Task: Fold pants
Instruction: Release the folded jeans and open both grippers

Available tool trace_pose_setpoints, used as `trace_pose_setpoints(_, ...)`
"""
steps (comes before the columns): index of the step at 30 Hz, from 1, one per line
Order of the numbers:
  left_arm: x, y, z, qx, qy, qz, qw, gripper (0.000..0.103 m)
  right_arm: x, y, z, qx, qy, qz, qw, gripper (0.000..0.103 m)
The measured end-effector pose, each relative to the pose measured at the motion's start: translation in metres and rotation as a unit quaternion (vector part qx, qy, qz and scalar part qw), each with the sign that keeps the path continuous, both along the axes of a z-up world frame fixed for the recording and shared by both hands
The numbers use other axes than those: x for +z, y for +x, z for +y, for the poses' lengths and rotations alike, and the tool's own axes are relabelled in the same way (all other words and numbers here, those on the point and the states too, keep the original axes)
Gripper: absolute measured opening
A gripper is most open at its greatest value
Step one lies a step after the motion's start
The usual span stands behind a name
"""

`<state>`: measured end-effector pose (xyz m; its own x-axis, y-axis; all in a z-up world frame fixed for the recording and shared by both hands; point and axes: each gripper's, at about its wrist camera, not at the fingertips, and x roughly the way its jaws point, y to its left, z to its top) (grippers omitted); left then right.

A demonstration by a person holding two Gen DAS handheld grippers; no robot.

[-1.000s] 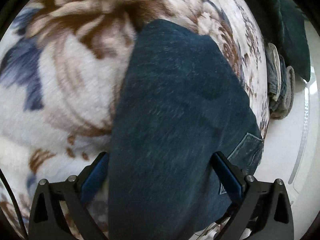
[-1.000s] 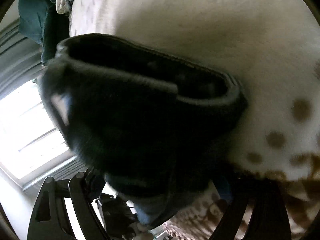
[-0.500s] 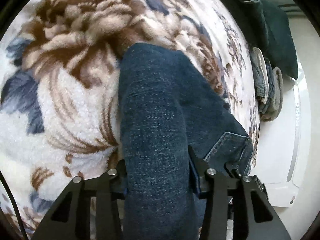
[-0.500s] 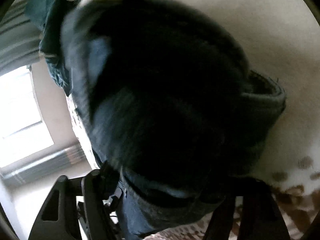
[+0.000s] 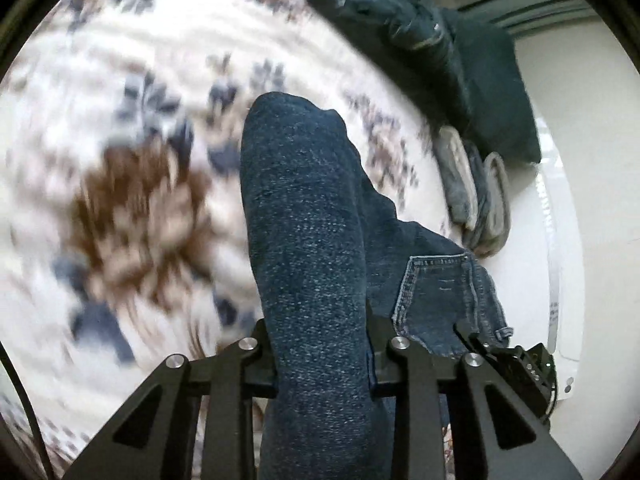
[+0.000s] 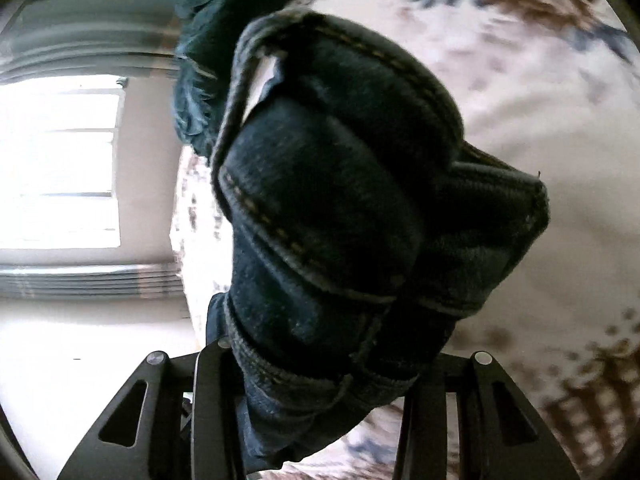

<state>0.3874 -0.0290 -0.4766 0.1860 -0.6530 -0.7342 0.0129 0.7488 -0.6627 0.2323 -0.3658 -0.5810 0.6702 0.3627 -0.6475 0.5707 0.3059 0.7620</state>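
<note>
Dark blue jeans [image 5: 308, 248] hang over a floral blanket [image 5: 132, 208]. My left gripper [image 5: 324, 356] is shut on a bunched fold of the denim, which runs up between its fingers; a back pocket [image 5: 440, 292] shows to the right. My right gripper [image 6: 320, 364] is shut on the thick stitched waistband end of the same jeans [image 6: 340, 200], which fills most of the right wrist view and hides the fingertips.
A pile of other dark and grey garments [image 5: 472, 92] lies at the blanket's far right edge, and shows at the top of the right wrist view [image 6: 208, 40]. A white surface [image 5: 532, 264] lies to the right. A bright window [image 6: 60, 168] is on the left.
My left gripper closed on the denim and lifted it off the blanket. My right gripper rose and turned with the waistband; the blanket is farther away in both views.
</note>
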Motion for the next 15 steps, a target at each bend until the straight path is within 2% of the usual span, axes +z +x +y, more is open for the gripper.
trace_pose_setpoints(4,0.012,0.062,0.028,0.003,0.011,-0.031,0.9994,0.025,0.002,0.062,0.030,-0.008,0.017,-0.020,1.000,0.043)
trace_pose_setpoints(7,0.005,0.119,0.051,0.003,0.025,-0.047,0.9986,0.025,-0.009,0.128,0.060,-0.007,0.027,-0.040,0.999,0.043)
trace_pose_setpoints(12,-0.037,0.211,0.088,-0.002,0.051,-0.062,0.9968,0.025,-0.054,0.223,0.108,0.003,0.037,-0.057,0.998,0.043)
trace_pose_setpoints(15,-0.077,0.248,0.102,-0.016,0.068,-0.055,0.9960,0.025,-0.086,0.255,0.124,0.012,0.036,-0.053,0.998,0.043)
